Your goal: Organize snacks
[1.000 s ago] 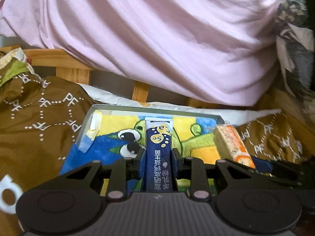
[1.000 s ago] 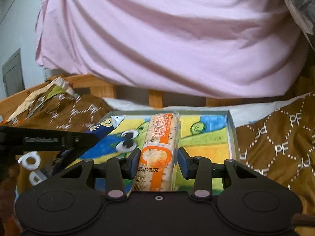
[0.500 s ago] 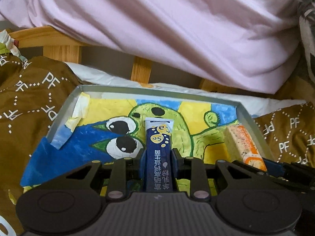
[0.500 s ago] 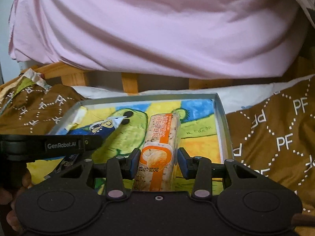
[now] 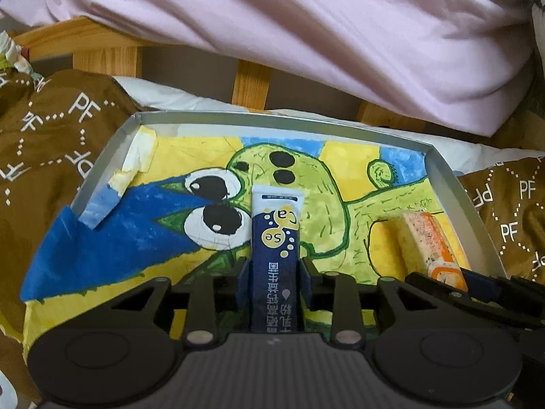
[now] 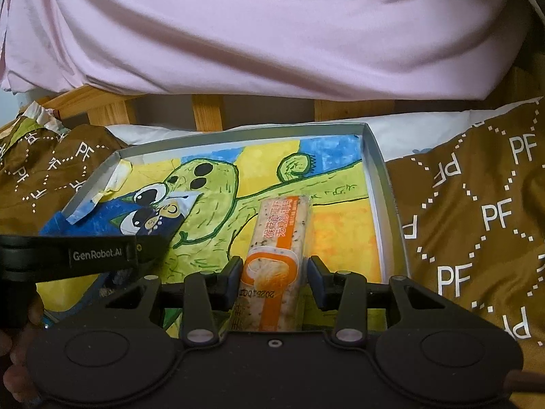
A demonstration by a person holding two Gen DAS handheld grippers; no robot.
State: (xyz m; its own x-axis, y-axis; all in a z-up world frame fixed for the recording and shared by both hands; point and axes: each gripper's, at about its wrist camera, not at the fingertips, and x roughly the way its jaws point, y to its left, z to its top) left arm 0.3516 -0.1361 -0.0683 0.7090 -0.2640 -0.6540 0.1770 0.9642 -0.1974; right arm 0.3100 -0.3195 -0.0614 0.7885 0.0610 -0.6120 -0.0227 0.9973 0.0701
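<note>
- Left claw [image 5: 275,269] grips a dark-blue sachet [image 5: 275,238], held over the painted tray [image 5: 446,173].
- Right claw [image 6: 275,272] sits slightly parted around an orange-banded snack bar [image 6: 279,238], above the tray's right side.
- Brown quilt [image 6: 477,211] surrounds the tray.

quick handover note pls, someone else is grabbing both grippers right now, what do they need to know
Left gripper: jaws shut on the blue sachet, held over the middle of the tray.
Right gripper: its jaws look slightly apart around the orange cracker pack, over the tray's right side near the wall; whether it is gripped is unclear.
Done: both snacks brought over the tray with the cartoon drawing lining it.
Left: set each one down, let go and back out. Whether either already rests on the lining cannot be told.
</note>
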